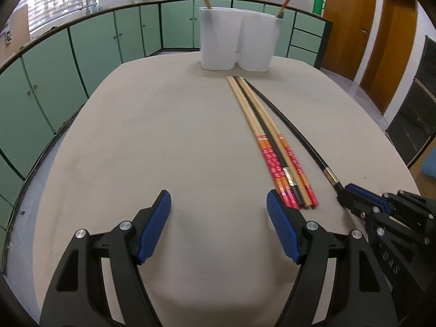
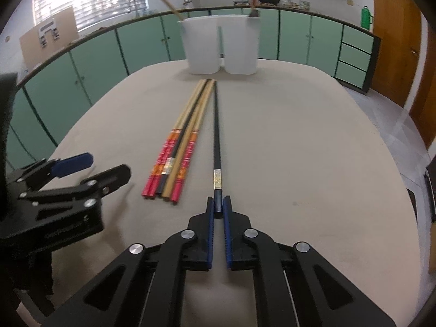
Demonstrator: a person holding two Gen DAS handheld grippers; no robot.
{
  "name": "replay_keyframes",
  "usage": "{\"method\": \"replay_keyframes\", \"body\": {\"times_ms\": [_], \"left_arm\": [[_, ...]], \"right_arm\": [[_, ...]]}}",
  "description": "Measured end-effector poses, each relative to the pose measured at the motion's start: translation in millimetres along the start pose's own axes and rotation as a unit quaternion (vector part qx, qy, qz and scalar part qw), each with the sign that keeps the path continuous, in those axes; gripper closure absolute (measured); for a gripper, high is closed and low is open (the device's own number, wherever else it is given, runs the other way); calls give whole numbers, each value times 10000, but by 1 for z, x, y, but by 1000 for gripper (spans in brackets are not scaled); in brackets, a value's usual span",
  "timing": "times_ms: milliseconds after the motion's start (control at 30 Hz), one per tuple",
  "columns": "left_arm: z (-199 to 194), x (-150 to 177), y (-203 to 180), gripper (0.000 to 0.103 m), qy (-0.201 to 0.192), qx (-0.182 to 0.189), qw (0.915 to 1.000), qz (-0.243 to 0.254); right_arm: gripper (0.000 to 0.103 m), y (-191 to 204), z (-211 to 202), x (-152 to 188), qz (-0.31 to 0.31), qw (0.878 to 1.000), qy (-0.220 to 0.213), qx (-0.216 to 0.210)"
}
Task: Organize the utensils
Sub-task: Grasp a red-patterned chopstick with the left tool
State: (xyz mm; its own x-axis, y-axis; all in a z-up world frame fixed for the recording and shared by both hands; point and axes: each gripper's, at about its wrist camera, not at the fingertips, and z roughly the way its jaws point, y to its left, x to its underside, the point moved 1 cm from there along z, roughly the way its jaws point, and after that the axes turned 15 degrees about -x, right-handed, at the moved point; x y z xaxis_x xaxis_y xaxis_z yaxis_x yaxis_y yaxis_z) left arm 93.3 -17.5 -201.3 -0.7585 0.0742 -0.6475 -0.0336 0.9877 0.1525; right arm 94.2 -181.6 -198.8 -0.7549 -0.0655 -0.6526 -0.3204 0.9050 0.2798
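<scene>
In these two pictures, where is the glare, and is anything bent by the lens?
Left wrist view: the window is washed out white, and the black chopstick held by the right gripper curves. Right wrist view: the same window glares, and the green cabinets arc along the curved counter edge.

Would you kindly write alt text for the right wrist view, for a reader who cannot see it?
The right gripper is shut on the end of a black chopstick pointing toward two white holders at the table's far edge. A bundle of chopsticks lies to its left, beside the open left gripper.
</scene>
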Motion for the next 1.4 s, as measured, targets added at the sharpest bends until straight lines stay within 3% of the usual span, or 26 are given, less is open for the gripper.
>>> {"method": "replay_keyframes", "body": {"times_ms": [333, 500, 667, 900, 1100, 1167, 1267, 1400], "left_arm": [[2, 3, -19, 31, 89, 139, 9996, 230], [3, 1, -20, 27, 120, 68, 9997, 213], [8, 1, -11, 28, 201, -191, 9996, 113], [8, 1, -9, 31, 200, -220, 9995, 133], [6, 0, -15, 62, 115, -86, 9997, 189], [5, 0, -17, 79, 90, -54, 9997, 221], [5, 0, -20, 96, 80, 14, 9996, 275], [4, 0, -21, 97, 58, 7, 9995, 295]], "right_arm": [[96, -14, -2, -3, 151, 9998, -42, 83], [96, -15, -2, -1, 174, 9998, -47, 49], [96, -14, -2, -1, 154, 9999, -35, 28], [92, -15, -1, 0, 127, 9999, -2, -73], [93, -15, -1, 0, 129, 9998, -5, -119], [96, -14, -1, 0, 117, 9999, -5, -124], [96, -14, -2, 1, 112, 9999, -17, -126], [97, -15, -3, 1, 129, 9998, -48, -154]]}}
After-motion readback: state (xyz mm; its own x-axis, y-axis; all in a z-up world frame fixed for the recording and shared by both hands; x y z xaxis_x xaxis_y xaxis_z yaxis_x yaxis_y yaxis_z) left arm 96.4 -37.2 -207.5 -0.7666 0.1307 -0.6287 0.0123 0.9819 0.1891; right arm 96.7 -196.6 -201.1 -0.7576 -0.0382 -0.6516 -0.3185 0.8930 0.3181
